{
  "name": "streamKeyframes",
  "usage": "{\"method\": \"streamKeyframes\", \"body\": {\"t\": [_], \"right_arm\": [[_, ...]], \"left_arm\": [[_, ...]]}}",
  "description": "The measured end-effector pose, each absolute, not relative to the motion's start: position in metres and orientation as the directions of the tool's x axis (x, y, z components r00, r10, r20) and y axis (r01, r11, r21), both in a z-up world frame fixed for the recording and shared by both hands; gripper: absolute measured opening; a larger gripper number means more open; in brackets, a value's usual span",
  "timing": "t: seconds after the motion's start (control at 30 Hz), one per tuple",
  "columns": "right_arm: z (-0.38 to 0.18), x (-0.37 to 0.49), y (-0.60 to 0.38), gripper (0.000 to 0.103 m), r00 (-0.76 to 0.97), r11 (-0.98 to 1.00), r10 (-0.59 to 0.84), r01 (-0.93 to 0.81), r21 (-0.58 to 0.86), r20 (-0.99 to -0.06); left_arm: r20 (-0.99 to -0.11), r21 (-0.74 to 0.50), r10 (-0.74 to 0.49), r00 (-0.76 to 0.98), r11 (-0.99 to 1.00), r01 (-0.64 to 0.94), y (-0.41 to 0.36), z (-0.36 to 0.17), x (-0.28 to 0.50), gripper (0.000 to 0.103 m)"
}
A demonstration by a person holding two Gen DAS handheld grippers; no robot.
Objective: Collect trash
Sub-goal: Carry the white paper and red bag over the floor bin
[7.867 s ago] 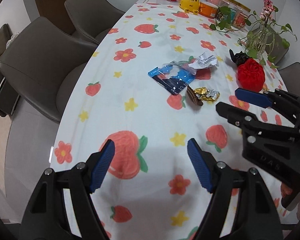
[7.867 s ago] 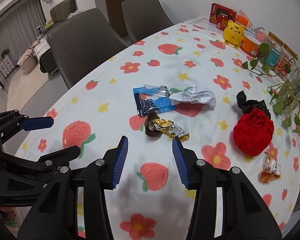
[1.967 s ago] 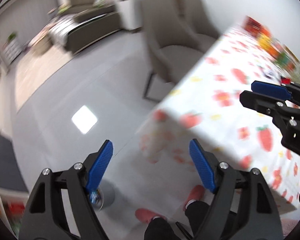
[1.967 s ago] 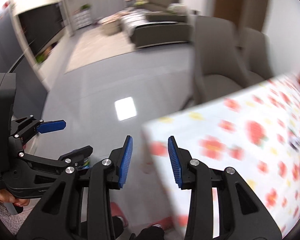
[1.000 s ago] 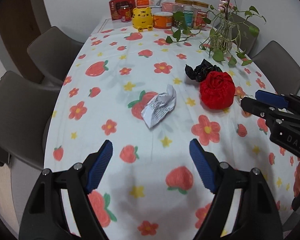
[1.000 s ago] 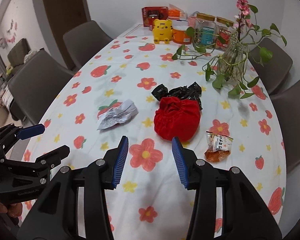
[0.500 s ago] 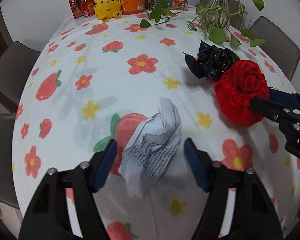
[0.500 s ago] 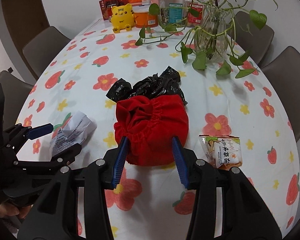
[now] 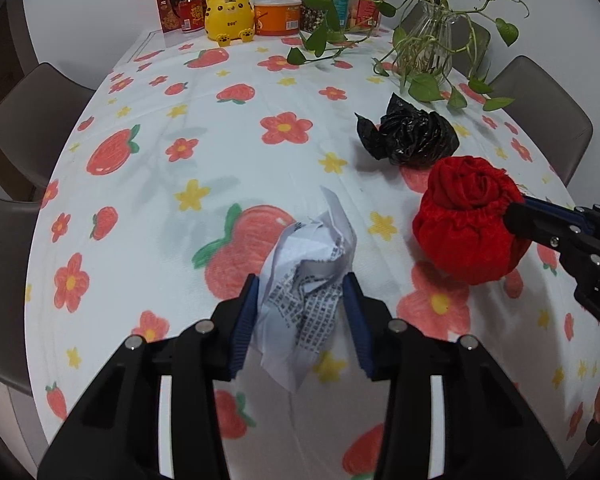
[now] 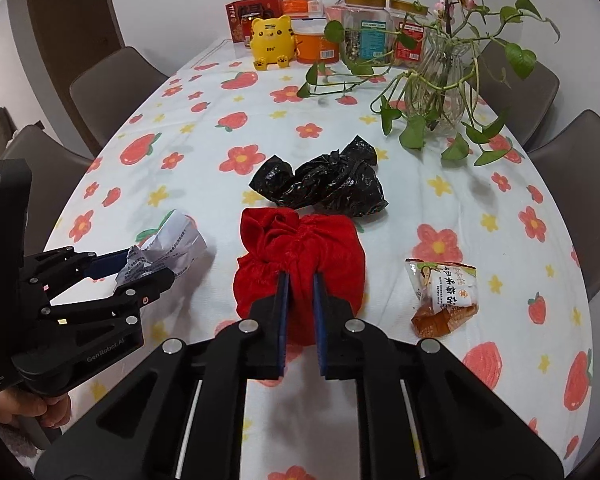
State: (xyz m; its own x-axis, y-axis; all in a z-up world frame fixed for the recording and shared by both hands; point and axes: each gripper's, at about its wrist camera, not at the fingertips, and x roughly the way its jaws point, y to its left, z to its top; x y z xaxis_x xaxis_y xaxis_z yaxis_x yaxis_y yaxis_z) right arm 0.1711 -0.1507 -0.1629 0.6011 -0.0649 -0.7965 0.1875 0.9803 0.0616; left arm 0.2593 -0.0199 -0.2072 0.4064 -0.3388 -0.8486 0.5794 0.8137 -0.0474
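A crumpled printed paper (image 9: 308, 272) lies on the strawberry tablecloth (image 9: 160, 208). My left gripper (image 9: 301, 280) has it between its blue pads; the jaws are closing and both pads touch the paper, which bunches up. The right wrist view shows that paper (image 10: 176, 236) at the left, inside the left gripper (image 10: 148, 268). A red cloth pouch (image 10: 300, 240) sits mid-table. My right gripper (image 10: 300, 276) is closing on a fold of its near side, with cloth pinched between the pads. In the left wrist view the pouch (image 9: 464, 216) is at the right, with the right gripper (image 9: 518, 210) at its edge.
A crumpled black plastic bag (image 10: 328, 184) lies just behind the pouch. A snack packet (image 10: 444, 292) lies to its right. A glass vase with trailing vines (image 10: 440, 88), a yellow tiger figure (image 9: 228, 12) and jars stand at the far end. Grey chairs (image 9: 32, 116) surround the table.
Both grippers came down and closer to the table. The left jaws narrowed onto the paper and squeezed it. The right jaws went from open around the pouch to pinching its cloth.
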Motion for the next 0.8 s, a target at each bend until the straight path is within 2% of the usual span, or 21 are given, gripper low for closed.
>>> {"method": "streamKeyframes", "body": {"t": [0.13,0.33,0.57,0.8], "right_arm": [[-0.148,0.155,-0.14,0.009,0.613,0.991,-0.028,0.119,0.057,-0.79],[-0.133,0.129,-0.111,0.007,0.598,0.995,0.087,-0.091,0.04,-0.797],[-0.126,0.088,-0.05,0.007,0.535,0.912,0.269,-0.409,0.033,-0.801],[-0.119,0.027,0.052,0.006,0.393,0.697,0.446,-0.716,0.037,-0.804]], "left_arm": [[-0.841,-0.053,-0.325,0.432,0.845,0.533,-0.003,-0.191,0.237,0.043],[-0.833,-0.066,-0.262,0.488,0.922,0.382,0.039,-0.171,0.185,0.043],[-0.837,-0.086,-0.114,0.535,0.993,0.076,0.106,-0.167,0.095,0.043],[-0.841,-0.123,0.049,0.538,0.953,-0.278,0.191,-0.165,-0.026,0.043]]}}
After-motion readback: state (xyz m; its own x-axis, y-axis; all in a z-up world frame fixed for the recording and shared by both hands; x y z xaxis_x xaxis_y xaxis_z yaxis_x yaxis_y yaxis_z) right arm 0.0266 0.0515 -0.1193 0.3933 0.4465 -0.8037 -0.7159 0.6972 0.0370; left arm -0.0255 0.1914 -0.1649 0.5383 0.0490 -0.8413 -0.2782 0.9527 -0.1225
